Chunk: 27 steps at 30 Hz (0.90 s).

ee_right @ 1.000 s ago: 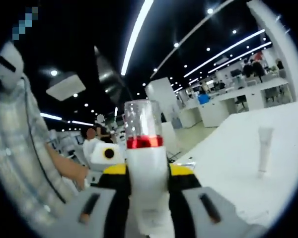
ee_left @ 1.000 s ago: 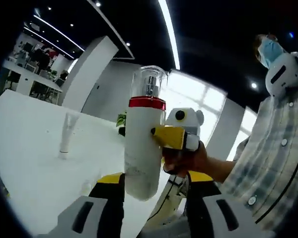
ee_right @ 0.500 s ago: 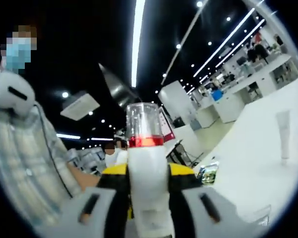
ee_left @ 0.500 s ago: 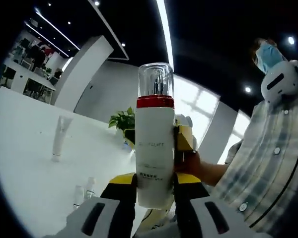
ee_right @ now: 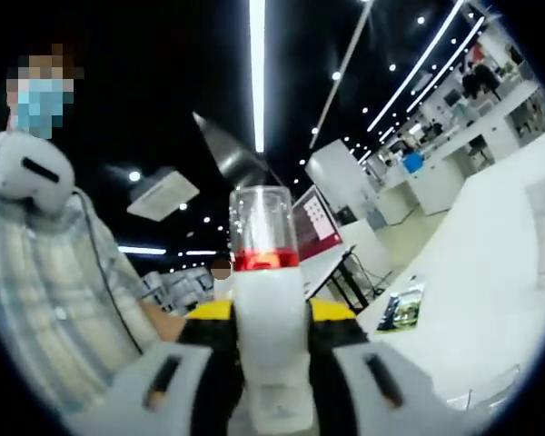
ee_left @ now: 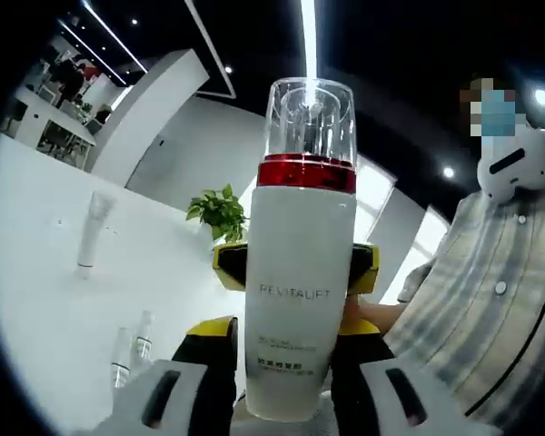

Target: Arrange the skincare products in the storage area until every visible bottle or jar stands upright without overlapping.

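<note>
A white bottle [ee_left: 300,272] with a red band, a clear cap and the word REVITALIFT stands upright in the air, close to the lens. In the left gripper view my left gripper [ee_left: 286,334] hugs its lower body, one jaw against each side. My right gripper [ee_left: 295,269] clamps the same bottle from behind, at mid height, with its yellow jaws. In the right gripper view the bottle [ee_right: 271,327] rises between my right gripper [ee_right: 271,313], which is shut on it. A white tube [ee_left: 89,232] stands upright on the white table [ee_left: 36,300].
Two small clear vials [ee_left: 132,350] stand on the table near my left jaw. A potted plant [ee_left: 213,213] sits at the table's far edge. A person in a plaid shirt [ee_left: 490,300] stands close behind the grippers. A small printed card [ee_right: 400,309] lies on the table [ee_right: 472,300].
The bottle has come closer and deeper between my left jaws, which have drawn in against its sides. My right gripper keeps its hold. Both views have tilted upward.
</note>
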Each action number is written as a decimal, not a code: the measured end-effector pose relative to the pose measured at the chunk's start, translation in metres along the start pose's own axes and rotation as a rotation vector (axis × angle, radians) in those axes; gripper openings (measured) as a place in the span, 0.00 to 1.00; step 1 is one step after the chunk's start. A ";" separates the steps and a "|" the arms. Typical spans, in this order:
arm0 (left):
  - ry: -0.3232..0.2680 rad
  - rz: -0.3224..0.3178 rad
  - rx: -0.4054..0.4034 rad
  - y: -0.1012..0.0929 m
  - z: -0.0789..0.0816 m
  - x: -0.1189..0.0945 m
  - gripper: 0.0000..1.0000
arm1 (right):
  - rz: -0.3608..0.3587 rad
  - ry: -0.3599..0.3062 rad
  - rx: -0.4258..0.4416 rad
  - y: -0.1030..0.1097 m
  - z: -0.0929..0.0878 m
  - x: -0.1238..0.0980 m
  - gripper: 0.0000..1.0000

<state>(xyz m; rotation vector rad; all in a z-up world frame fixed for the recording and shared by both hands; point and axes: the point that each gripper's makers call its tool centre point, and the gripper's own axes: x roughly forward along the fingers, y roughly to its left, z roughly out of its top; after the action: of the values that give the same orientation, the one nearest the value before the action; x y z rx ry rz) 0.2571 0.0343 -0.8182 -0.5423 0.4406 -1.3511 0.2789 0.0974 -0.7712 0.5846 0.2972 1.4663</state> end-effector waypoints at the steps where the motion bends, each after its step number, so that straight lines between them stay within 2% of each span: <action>1: -0.001 0.009 0.030 0.001 0.002 0.000 0.35 | -0.001 -0.003 0.002 -0.001 0.000 0.000 0.27; 2: 0.002 0.032 0.036 0.003 0.002 0.000 0.34 | 0.000 -0.007 0.012 -0.001 0.001 0.000 0.28; 3: -0.003 0.065 0.079 0.007 0.004 0.000 0.34 | -0.002 -0.012 0.015 -0.002 0.001 0.000 0.28; 6: 0.000 0.082 0.074 0.005 0.003 0.002 0.33 | 0.003 -0.013 0.028 -0.002 0.003 -0.001 0.28; 10: 0.012 0.133 0.111 0.008 0.003 0.002 0.32 | 0.007 0.001 0.015 -0.001 0.003 -0.001 0.29; 16: 0.030 0.204 0.127 0.016 0.004 -0.001 0.32 | -0.023 0.002 -0.011 -0.007 0.004 -0.001 0.30; 19: 0.064 0.266 0.145 0.026 0.001 -0.006 0.31 | -0.059 0.014 -0.033 -0.012 0.003 -0.003 0.29; 21: 0.089 0.324 0.157 0.033 -0.002 -0.010 0.31 | -0.107 0.025 -0.089 -0.017 0.003 -0.004 0.29; 23: 0.103 0.338 0.149 0.034 -0.004 -0.010 0.31 | -0.126 0.028 -0.085 -0.017 0.002 -0.003 0.29; 24: 0.116 0.385 0.183 0.040 -0.003 -0.013 0.31 | -0.139 0.024 -0.082 -0.019 0.002 -0.003 0.30; 25: 0.157 0.418 0.197 0.043 -0.006 -0.015 0.31 | -0.159 0.025 -0.077 -0.021 0.001 -0.004 0.30; 26: 0.162 0.432 0.201 0.045 -0.006 -0.016 0.31 | -0.171 0.025 -0.068 -0.023 0.001 -0.004 0.30; 27: 0.169 0.482 0.203 0.051 -0.005 -0.018 0.31 | -0.221 0.013 -0.026 -0.029 0.002 -0.005 0.31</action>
<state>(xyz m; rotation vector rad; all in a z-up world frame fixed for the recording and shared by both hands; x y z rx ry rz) 0.2910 0.0576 -0.8529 -0.1375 0.5258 -0.9627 0.3042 0.0918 -0.7861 0.5046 0.3414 1.2598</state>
